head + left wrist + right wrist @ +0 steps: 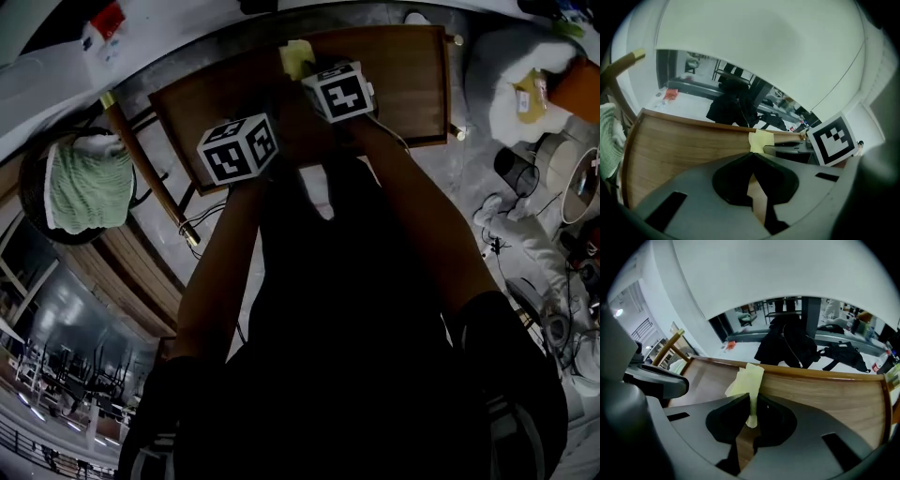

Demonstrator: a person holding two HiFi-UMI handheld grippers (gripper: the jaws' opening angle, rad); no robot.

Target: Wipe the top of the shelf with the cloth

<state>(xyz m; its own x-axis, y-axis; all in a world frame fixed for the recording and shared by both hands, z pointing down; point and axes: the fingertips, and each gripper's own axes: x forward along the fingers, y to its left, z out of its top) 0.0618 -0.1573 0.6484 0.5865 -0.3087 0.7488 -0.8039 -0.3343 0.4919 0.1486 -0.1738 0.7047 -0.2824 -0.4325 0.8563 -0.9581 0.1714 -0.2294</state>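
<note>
The wooden shelf top (403, 75) lies just ahead of both grippers. My right gripper (751, 399) is shut on a folded yellow cloth (749, 378), which sticks up from its jaws over the wood (825, 390) near the shelf's back edge. In the head view the cloth (298, 58) shows beyond the right marker cube (339, 91). My left gripper (751, 157) hovers over the shelf (679, 145) just left of the right one, jaws closed with nothing between them. From there the cloth (761, 140) is seen a short way ahead.
A round dark basket (28, 159) with a green towel (86, 183) stands left of the shelf, beside slanted wooden poles (141, 159). White bags (525, 66), a black cup (511, 169) and cables crowd the right. A pale wall (754, 273) rises behind the shelf.
</note>
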